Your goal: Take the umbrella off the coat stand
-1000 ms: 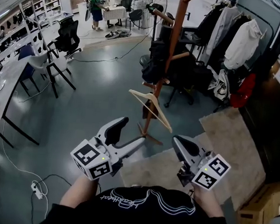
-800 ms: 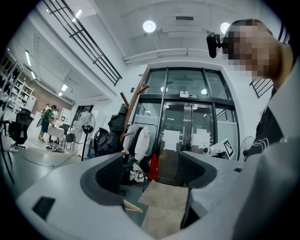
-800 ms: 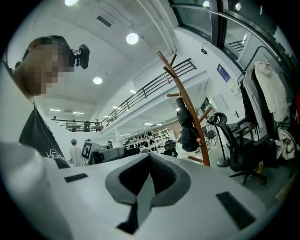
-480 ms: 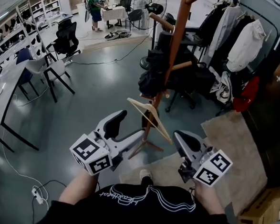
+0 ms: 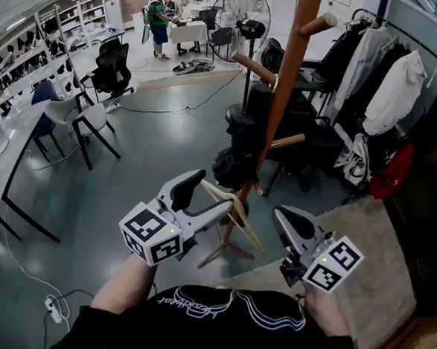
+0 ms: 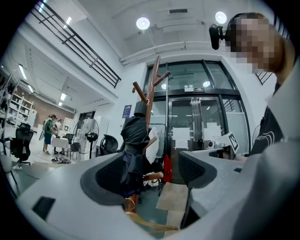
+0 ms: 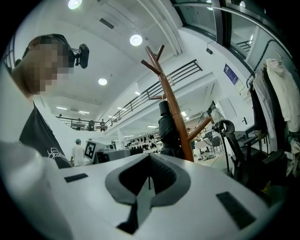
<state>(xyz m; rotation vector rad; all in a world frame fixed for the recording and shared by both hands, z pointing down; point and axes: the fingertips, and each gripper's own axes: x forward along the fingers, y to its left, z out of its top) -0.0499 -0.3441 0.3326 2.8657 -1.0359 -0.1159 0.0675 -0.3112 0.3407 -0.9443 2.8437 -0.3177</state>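
A tall wooden coat stand (image 5: pixel 286 85) rises just ahead of me. A dark folded umbrella (image 5: pixel 241 145) hangs against its pole, and a bare wooden hanger (image 5: pixel 238 216) dangles below it. My left gripper (image 5: pixel 211 196) is open, its jaws pointing at the hanger and the umbrella's lower end without touching them. In the left gripper view the umbrella (image 6: pixel 133 150) shows between the open jaws of the left gripper (image 6: pixel 154 173), still some way off. My right gripper (image 5: pixel 293 221) is shut and empty, to the right of the stand's base. The right gripper view shows the stand (image 7: pixel 176 117) and umbrella (image 7: pixel 168 131) beyond it.
A clothes rack with coats (image 5: pixel 375 69) stands at the right, a floor fan (image 5: pixel 241 15) behind the stand. Office chairs (image 5: pixel 110 69) and a desk (image 5: pixel 3 155) fill the left. A beige rug (image 5: pixel 363 240) lies under my right side. A person (image 5: pixel 160 20) stands far back.
I have come closer to the coat stand, which now looms larger. The left gripper has risen toward the hanger and umbrella. Both grippers keep their states.
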